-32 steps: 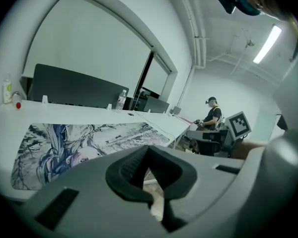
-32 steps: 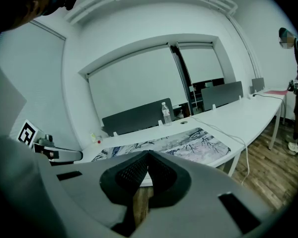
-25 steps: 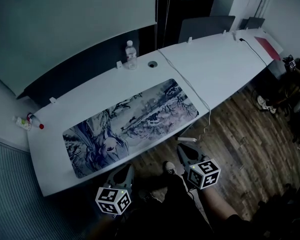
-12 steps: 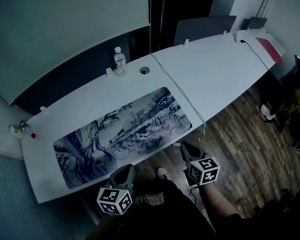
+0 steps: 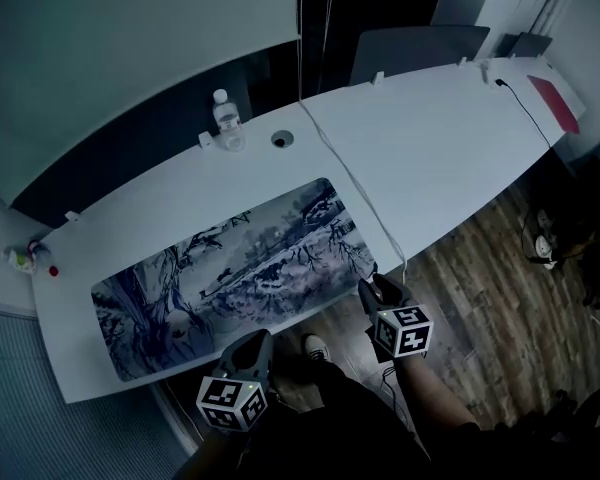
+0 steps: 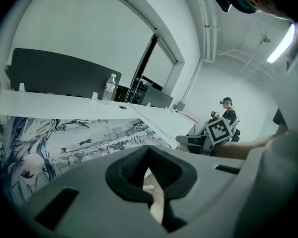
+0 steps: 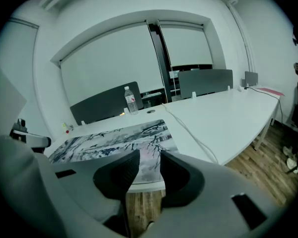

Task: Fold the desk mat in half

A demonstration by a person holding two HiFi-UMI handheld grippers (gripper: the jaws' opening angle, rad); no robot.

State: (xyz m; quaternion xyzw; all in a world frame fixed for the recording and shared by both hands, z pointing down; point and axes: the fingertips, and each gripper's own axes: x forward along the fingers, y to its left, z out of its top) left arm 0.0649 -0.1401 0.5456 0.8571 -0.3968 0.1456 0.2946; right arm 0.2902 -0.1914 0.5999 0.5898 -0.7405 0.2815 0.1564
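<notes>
desk mat point(image 5: 230, 268): printed face, matt, cloth-like | table point(image 5: 440, 148): smooth white top, faint sheen | floor point(image 5: 480, 298): wood planks, grainy, dull | bottle point(image 5: 226, 120): clear glossy plastic | screen point(image 5: 130, 160) behind table: dark, matt

head view: small items point(image 5: 25, 258) at the left end of the table point(image 5: 450, 148), too small for us to name. water bottle point(image 5: 225, 123): label unreadable. dark shapes point(image 5: 580, 258) on the floor, cut off by the right edge; we can't tell what they are.

left gripper view: near edge of the desk mat point(image 6: 89, 138) hidden behind the left gripper point(image 6: 149, 150); its left end lost in the dark lens rim. distant person point(image 6: 228, 115) too small for detail.

right gripper view: right gripper point(image 7: 149, 153) covers most of the mat's near edge.
</notes>
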